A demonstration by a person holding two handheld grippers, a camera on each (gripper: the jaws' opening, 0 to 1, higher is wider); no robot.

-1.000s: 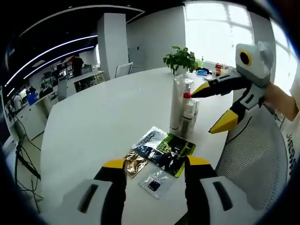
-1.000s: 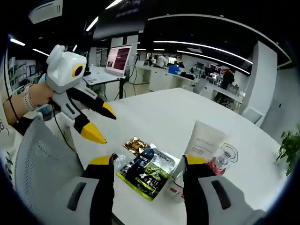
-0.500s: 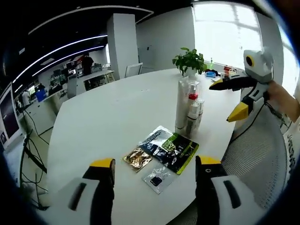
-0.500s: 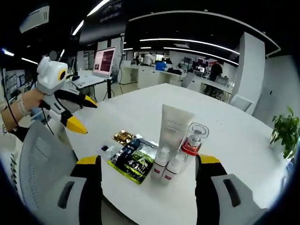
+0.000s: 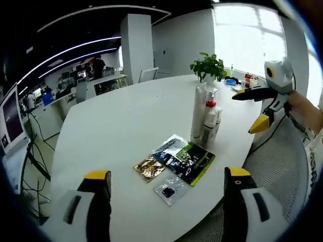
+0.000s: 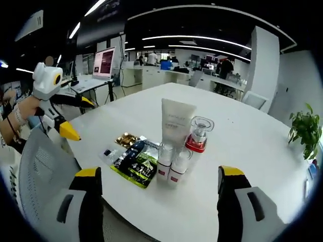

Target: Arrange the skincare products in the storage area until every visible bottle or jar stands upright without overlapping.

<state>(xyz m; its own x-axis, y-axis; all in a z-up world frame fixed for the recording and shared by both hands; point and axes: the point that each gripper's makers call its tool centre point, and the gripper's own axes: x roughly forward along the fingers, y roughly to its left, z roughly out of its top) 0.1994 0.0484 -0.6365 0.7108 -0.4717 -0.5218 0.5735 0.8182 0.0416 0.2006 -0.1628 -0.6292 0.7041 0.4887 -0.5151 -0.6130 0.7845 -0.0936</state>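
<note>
Left gripper view: left gripper (image 5: 168, 177) low over the near edge of the white table (image 5: 116, 121), jaws spread wide, holding nothing. Right gripper (image 5: 255, 112) enters from the right, held in a hand (image 5: 302, 108) above a mesh chair back (image 5: 270, 166); its two yellow-tipped jaws stand apart, nothing between them.

Right gripper view: right gripper (image 6: 160, 176) also released, jaws wide, off the table's edge. Left gripper (image 6: 70, 117) shows at far left with parted jaws.

Count of skincare items, all upright in one tight cluster near the table edge: four. One tall white tube (image 6: 174, 122) standing on its cap; one clear bottle (image 6: 196, 135) with a red collar just beside it; two small white bottles (image 6: 171, 165) with red bases in front, touching or nearly so, hard to tell at this size.

Flat sachets just beside the cluster: four. One large dark green pack (image 6: 133, 164) overlapping a dark blue one (image 5: 166, 150); one gold sachet (image 6: 126, 139); one small clear sachet (image 5: 171, 190) with a dark square.

One potted plant (image 5: 209, 66) well behind on the table.
</note>
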